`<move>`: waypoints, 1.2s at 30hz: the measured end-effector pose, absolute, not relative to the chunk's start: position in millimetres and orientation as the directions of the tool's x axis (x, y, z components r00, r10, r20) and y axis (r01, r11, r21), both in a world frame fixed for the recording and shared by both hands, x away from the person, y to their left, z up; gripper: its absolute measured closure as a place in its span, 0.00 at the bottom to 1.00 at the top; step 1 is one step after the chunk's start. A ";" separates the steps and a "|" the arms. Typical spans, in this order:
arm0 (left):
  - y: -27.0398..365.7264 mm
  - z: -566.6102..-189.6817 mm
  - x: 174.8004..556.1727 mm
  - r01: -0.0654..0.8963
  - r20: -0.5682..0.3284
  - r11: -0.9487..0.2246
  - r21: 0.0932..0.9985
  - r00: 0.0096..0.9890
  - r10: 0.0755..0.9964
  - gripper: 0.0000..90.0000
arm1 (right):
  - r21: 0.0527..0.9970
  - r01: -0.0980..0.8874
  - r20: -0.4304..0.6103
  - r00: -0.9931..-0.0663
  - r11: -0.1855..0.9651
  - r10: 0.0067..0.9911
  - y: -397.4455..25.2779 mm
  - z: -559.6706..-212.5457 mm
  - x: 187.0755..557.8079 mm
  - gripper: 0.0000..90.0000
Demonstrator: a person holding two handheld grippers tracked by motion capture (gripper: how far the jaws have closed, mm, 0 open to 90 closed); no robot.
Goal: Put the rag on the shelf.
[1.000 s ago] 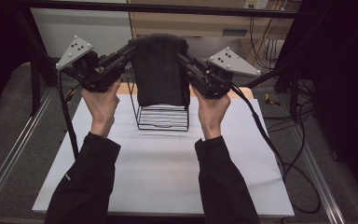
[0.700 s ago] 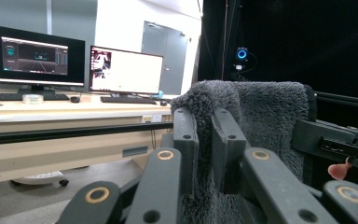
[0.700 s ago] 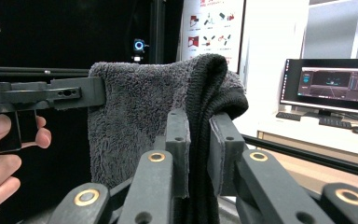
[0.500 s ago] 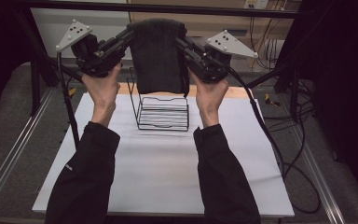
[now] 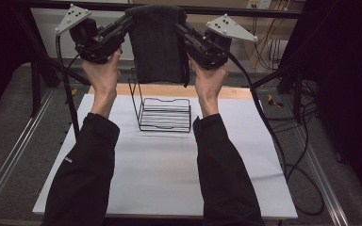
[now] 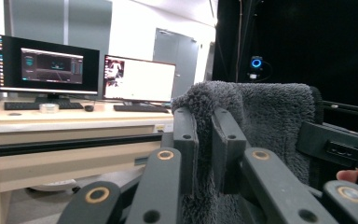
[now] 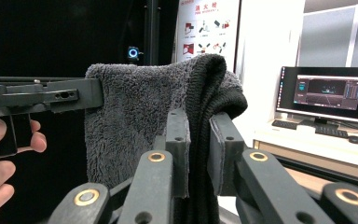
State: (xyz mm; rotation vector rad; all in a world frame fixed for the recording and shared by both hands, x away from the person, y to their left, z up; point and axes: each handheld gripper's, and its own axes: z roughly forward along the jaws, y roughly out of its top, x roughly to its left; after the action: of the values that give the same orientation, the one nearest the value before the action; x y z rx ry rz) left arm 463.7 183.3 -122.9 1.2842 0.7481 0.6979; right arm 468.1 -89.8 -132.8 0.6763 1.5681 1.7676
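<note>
I take the wire rack (image 5: 162,113) as my landmark. It stands on the white table (image 5: 160,174), toward the far side near the wooden strip, with its tall back frame rising behind its flat ribbed base.

High above that rack I hold the dark grey towel (image 5: 158,44), folded and hanging straight down, its lower edge level with the top of the rack's back frame. My left gripper (image 5: 129,21) is clamped on the towel's upper left edge; in the left gripper view (image 6: 204,140) both black jaws press the fluffy pile between them. My right gripper (image 5: 179,26) pinches the upper right edge the same way, and the right gripper view (image 7: 196,149) shows the thick fold squeezed between its jaws.

I judge this to be the carrying step: the towel is lifted and centred, not yet draped. The next move calls for bringing both hands down and slightly forward together, keeping the top edge level, so the cloth settles over the rack's upper bar.

Room is generous on the near side of the rack, where the table is bare. Behind the rack the wooden edge and the dark frame bar sit close, so I should not push far back. Cables (image 5: 283,136) trail to the right of it.
</note>
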 end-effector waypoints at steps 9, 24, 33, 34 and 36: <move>184.7 -120.4 476.8 -0.044 -0.107 0.162 0.986 0.578 0.809 0.90 | 0.987 -0.149 -0.053 -0.633 -0.054 0.772 -87.5 -129.0 481.4 0.89; 185.5 -127.5 504.8 -0.030 -0.083 0.117 0.993 0.543 0.836 0.90 | 0.993 -0.120 -0.057 -0.610 -0.021 0.791 -80.4 -134.8 509.7 0.89; 186.7 -144.3 510.9 -0.005 -0.079 0.099 0.995 0.560 0.825 0.90 | 0.996 -0.088 -0.048 -0.618 -0.008 0.784 -84.0 -151.6 517.2 0.89; 187.0 -146.7 510.8 -0.003 -0.078 0.096 0.995 0.562 0.824 0.90 | 0.996 -0.084 -0.050 -0.619 -0.003 0.784 -84.2 -153.3 516.7 0.89; 188.0 -151.5 510.3 0.002 -0.080 0.096 0.995 0.567 0.820 0.90 | 0.996 -0.083 -0.059 -0.621 0.009 0.782 -84.6 -156.8 515.0 0.89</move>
State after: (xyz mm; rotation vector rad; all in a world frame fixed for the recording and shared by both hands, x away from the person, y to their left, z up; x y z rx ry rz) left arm 510.3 188.0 -151.5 1.3500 0.7818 0.7078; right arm 515.0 -84.6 -156.8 0.7274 1.6353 1.6862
